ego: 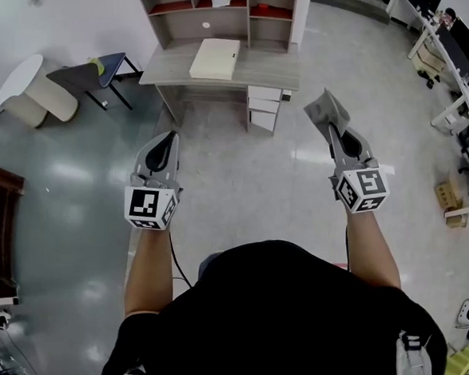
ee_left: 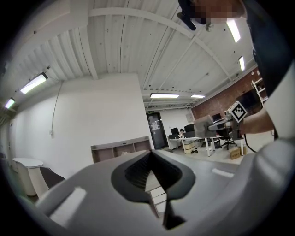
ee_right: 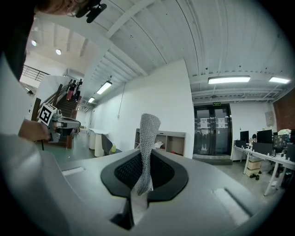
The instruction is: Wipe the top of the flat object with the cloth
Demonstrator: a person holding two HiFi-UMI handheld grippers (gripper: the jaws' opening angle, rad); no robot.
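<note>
Cloth (ego: 323, 109) appears soft, light, floppy. Right gripper (ego: 336, 134) pinches 1 edge; left gripper (ego: 161, 150) closed, empty. Flat object (ego: 215, 58) lies on counter (ego: 274, 69), well apart.

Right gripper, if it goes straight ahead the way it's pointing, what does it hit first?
Probably the desk with its shelves, across bare floor. The right gripper, shut on the cloth, aims about there; depth is unclear.

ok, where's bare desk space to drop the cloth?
Desk is bare either side of the flat cream object: wider patch to its right, above the drawers, narrower one to its left. Hutch shelves behind already hold things. Cloth is clamped in the right gripper.
</note>
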